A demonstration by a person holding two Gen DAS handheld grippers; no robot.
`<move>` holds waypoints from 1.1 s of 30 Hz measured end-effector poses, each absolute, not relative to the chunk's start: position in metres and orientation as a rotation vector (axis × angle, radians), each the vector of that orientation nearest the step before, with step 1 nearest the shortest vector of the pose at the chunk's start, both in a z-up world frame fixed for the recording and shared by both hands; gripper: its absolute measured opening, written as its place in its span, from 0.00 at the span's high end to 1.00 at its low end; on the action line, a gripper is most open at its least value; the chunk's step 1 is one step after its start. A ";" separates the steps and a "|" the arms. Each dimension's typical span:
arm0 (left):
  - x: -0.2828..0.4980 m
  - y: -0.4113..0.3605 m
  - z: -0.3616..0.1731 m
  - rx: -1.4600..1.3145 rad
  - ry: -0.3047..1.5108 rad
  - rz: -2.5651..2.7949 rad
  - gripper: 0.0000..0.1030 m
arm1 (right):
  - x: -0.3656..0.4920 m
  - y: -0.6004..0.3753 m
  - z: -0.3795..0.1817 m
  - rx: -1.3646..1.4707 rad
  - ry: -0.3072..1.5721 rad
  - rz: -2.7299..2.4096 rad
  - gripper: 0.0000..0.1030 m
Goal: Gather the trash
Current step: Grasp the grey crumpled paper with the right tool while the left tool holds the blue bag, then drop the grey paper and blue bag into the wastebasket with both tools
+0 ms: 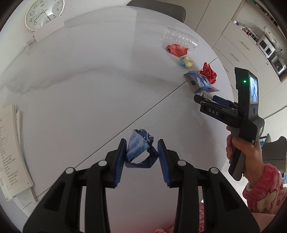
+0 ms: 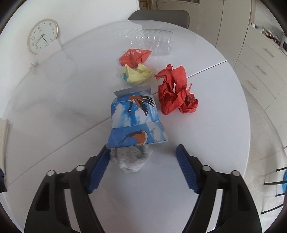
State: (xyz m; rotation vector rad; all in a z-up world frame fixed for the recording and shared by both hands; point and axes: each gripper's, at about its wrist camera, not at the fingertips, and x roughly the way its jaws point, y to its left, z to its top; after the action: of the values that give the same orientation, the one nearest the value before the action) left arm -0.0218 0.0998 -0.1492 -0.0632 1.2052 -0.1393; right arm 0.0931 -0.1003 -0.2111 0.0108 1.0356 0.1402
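Note:
My left gripper [image 1: 141, 152] is shut on a crumpled dark blue wrapper [image 1: 140, 151] and holds it over the white table [image 1: 80, 100]. My right gripper [image 2: 143, 161] is open around a crumpled white paper ball [image 2: 131, 159] that lies partly under a blue carton with bird pictures [image 2: 136, 121]. The right gripper also shows in the left wrist view [image 1: 206, 98], next to the carton [image 1: 200, 82]. Further back lie a red crumpled paper [image 2: 175, 93], a yellow crumpled paper [image 2: 136, 74], an orange-red packet [image 2: 134, 56] and a clear plastic bottle [image 2: 152, 40].
A wall clock [image 2: 42, 35] hangs at the back left. A grey chair [image 2: 159, 15] stands behind the table. Papers [image 1: 12, 152] lie at the table's left edge. Cabinets with drawers [image 2: 260, 66] stand at the right. A seam [image 1: 125, 125] runs across the table.

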 end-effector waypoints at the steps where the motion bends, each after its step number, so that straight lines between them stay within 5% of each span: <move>1: -0.022 0.099 -0.149 -0.063 1.205 -0.146 0.66 | 0.092 -0.100 -0.210 0.009 1.035 0.138 0.42; 7: -0.025 0.090 -0.147 -0.052 1.203 -0.177 0.66 | 0.084 -0.114 -0.207 0.057 1.068 0.176 0.65; 22: -0.037 0.004 -0.132 -0.025 1.165 -0.284 0.66 | -0.008 -0.210 -0.138 0.158 1.012 0.267 0.66; 30: -0.051 -0.066 -0.132 0.007 1.175 -0.376 0.66 | -0.070 -0.246 -0.176 0.064 1.160 0.322 0.65; 33: -0.059 -0.085 -0.132 0.028 1.178 -0.390 0.66 | -0.071 -0.244 -0.216 0.027 1.259 0.343 0.35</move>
State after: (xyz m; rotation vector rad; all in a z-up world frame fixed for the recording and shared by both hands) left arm -0.0592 -0.0854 -0.1318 0.0279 1.1780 -0.3901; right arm -0.0710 -0.2443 -0.2156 0.0266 1.2591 0.3434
